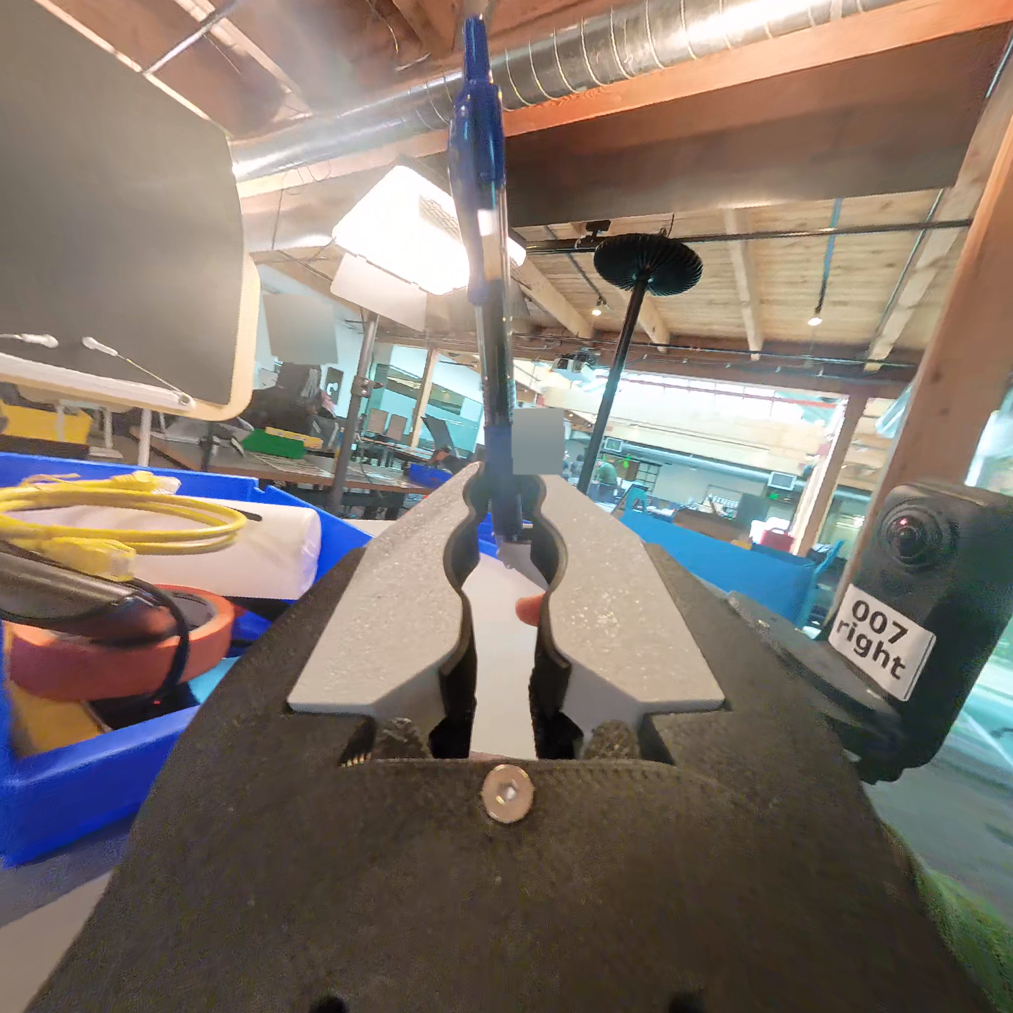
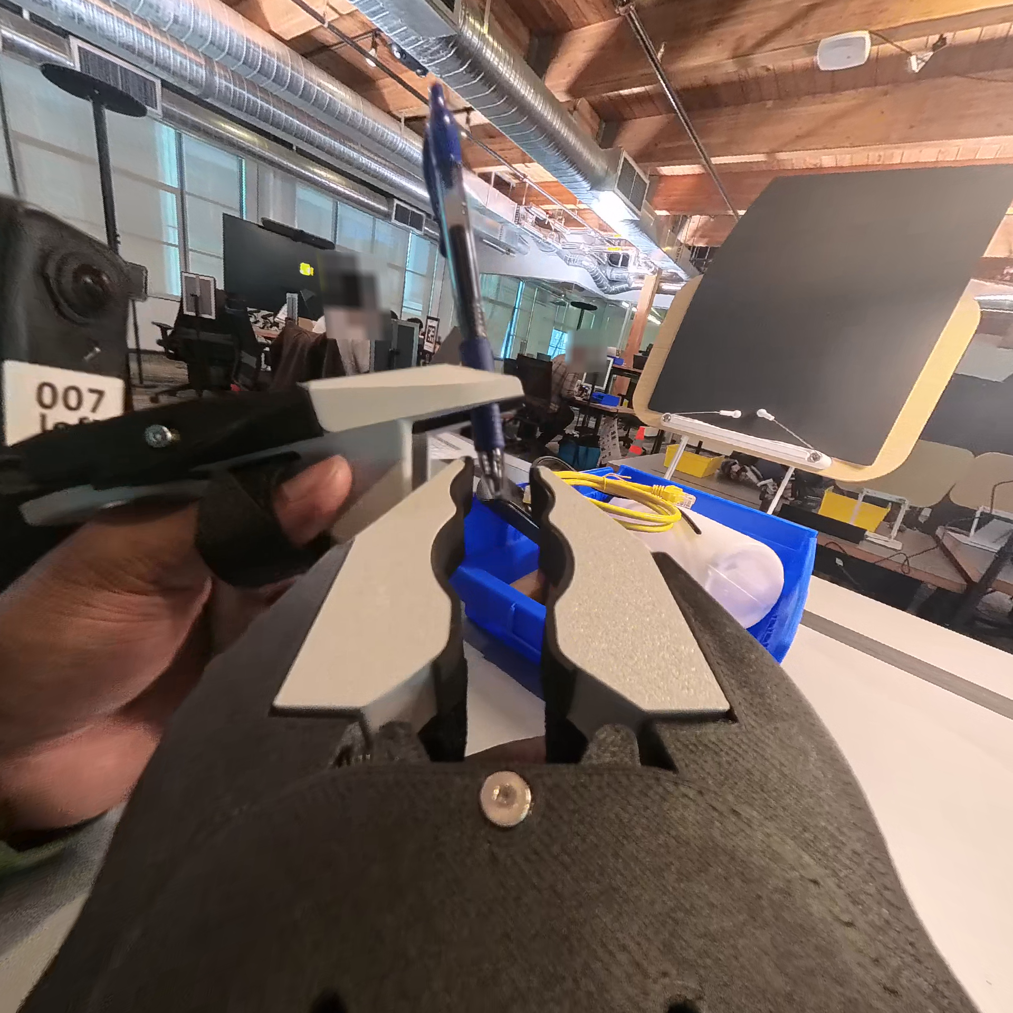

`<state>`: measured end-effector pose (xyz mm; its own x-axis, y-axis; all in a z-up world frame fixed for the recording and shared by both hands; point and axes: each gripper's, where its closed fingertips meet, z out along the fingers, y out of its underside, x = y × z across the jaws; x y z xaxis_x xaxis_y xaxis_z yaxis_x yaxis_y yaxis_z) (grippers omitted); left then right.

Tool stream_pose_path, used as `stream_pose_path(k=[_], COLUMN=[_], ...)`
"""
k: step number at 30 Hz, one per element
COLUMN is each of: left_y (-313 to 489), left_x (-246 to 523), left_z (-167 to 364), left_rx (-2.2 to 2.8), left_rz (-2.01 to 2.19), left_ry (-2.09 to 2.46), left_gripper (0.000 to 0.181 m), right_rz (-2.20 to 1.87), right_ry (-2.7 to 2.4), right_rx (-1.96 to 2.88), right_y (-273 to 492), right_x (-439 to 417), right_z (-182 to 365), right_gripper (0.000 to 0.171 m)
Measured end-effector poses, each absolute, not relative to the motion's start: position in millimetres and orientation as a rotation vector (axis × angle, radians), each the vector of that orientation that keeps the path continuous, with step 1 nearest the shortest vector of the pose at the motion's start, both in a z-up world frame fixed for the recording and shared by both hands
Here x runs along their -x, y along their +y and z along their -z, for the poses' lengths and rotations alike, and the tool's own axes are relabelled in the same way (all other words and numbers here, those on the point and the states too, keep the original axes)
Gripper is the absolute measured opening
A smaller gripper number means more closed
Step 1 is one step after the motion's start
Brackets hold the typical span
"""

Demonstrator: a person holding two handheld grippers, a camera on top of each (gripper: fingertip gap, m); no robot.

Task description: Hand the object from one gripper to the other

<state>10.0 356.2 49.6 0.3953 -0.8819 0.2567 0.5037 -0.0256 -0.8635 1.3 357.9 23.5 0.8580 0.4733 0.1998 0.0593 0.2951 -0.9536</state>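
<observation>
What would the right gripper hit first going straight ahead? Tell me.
The blue pen: its tip hangs just ahead of the right gripper's open fingers; the blue bin lies behind, depth unclear.

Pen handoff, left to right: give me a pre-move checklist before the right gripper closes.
1. Left gripper shut on the pen at its lower grip: ok.
2. Pen stands up out of the fingers, slightly tilted: ok.
3. Pen tip sits between the right gripper fingers: ok.
4. Right gripper closed on the pen: not ok, its fingers are apart.
5. Enough pen inside the right fingers for a firm hold: cannot tell, only the tip end shows there.
6. Clearance from the blue bin and yellow cable behind: cannot tell.
</observation>
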Motion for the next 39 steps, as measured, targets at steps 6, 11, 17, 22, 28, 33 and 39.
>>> stream_pose_path(k=[6, 11, 17, 22, 28, 33, 39], left_y=[369, 368, 367, 374, 388, 386, 379], left_x=[-4, -15, -17, -10, -4, -6, -12], left_z=[-41, -24, -20, -21, 11, 31, 48], left_rx=[1.209, 1.290, 1.303, 1.318, 1.449, 1.481, 1.493], left_rz=[1.075, 1.023, 1.014, 0.972, 0.855, 0.711, 0.593], left_ry=[0.496, 0.667, 0.725, 0.720, 0.715, 0.770, 0.823], left_gripper=[0.011, 0.011, 0.011, 0.011, 0.011, 0.011, 0.011], right_rz=[-0.281, -0.361, -0.461, -0.502, -0.626, -0.734, -0.809], right_ry=[-0.531, -0.519, -0.513, -0.549, -0.483, -0.426, -0.406], right_rx=[1.262, 1.305, 1.359, 1.380, 1.487, 1.548, 1.633], right_y=[359, 361, 363, 363, 368, 369, 365], right_x=[4, 2, -2, 3, 0, -5, -26], right_z=[-20, -15, -11, -13, 1, 15, 43], right_gripper=[0.022, 0.025, 0.029, 0.029, 0.029, 0.030, 0.035])
